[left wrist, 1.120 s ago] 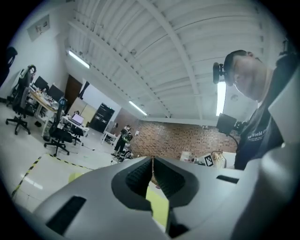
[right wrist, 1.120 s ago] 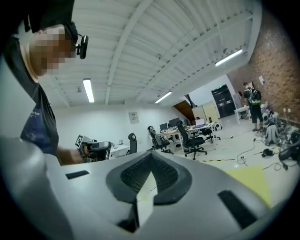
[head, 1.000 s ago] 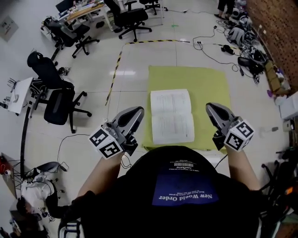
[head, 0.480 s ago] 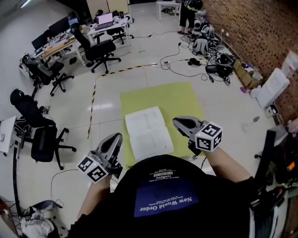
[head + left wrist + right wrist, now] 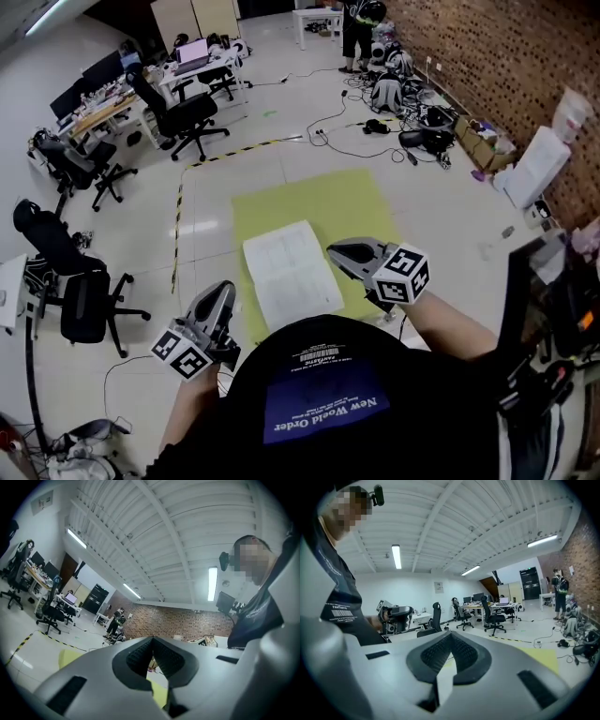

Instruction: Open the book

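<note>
The book [image 5: 289, 272] lies open on a yellow-green mat [image 5: 314, 211] on the floor, its white pages facing up. My left gripper [image 5: 225, 289] hangs to the left of the book, near my body, with its jaws shut and nothing between them. My right gripper [image 5: 334, 251] hovers over the book's right edge, also shut and empty. In the left gripper view the left gripper [image 5: 151, 642] points level across the room with the pads pressed together. The right gripper [image 5: 450, 638] looks the same in the right gripper view.
Black office chairs [image 5: 80, 291] stand at the left and more chairs and desks [image 5: 183, 108] at the back. A black-yellow tape line [image 5: 178, 225] runs left of the mat. Cables and bags [image 5: 412, 131] lie along the brick wall, where a person [image 5: 356, 28] stands.
Both grippers have drawn in towards my body; the left sank down-left in the picture, the right moved left to the book's edge. The head view swung. The book stays open.
</note>
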Tool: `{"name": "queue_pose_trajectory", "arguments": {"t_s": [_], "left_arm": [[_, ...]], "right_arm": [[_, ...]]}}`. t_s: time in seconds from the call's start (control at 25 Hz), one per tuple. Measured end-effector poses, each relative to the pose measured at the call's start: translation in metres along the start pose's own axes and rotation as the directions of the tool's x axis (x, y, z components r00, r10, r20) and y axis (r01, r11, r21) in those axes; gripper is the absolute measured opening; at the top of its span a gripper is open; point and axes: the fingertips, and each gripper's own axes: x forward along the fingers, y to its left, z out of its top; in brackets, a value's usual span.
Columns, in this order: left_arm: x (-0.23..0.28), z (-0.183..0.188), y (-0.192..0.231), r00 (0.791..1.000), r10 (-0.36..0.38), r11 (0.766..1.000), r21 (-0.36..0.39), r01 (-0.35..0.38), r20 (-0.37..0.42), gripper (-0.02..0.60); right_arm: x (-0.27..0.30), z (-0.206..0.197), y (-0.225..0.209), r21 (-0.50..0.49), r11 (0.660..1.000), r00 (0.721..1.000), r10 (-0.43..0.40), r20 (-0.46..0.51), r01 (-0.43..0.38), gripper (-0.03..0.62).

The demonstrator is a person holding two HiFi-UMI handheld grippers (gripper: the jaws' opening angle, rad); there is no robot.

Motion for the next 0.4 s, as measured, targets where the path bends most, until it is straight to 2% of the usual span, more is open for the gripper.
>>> {"name": "queue_pose_trajectory", "arguments": {"t_s": [0.4], "left_arm": [[-0.003,0.009,0.009,1.000,0.009,1.000,-0.024,-0.008,0.012,0.007]], "right_arm": [[0.014,0.010,0.002,-0.011,1.000,1.000,0.028,-0.009,-0.028,-0.014]]}}
